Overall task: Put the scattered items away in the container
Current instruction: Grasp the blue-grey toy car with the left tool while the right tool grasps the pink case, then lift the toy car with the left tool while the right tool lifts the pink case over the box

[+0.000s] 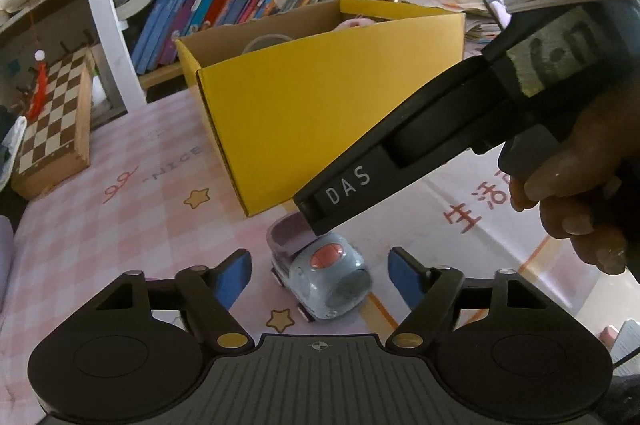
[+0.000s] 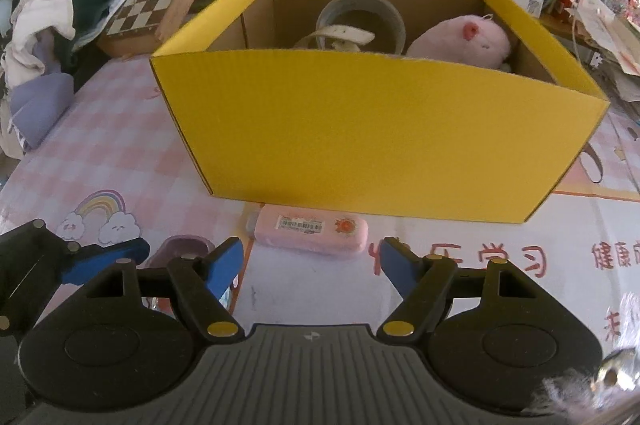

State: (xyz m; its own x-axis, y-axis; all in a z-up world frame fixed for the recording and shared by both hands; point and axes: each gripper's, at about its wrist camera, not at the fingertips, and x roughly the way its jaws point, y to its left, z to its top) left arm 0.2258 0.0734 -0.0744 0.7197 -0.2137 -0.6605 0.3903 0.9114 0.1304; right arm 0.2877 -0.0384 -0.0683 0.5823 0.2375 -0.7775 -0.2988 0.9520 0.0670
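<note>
Both grippers apart over toys beside the yellow box

Left gripper flanks, untouching, a blue toy car; right gripper, empty, faces a pink case; only its view shows the yellow box's plush pig.

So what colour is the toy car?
Pale blue, with a coral-red patch on top. The left wrist view shows it best.

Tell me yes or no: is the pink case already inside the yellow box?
No, the pink case lies on the tablecloth just outside the yellow box's front wall.
</note>
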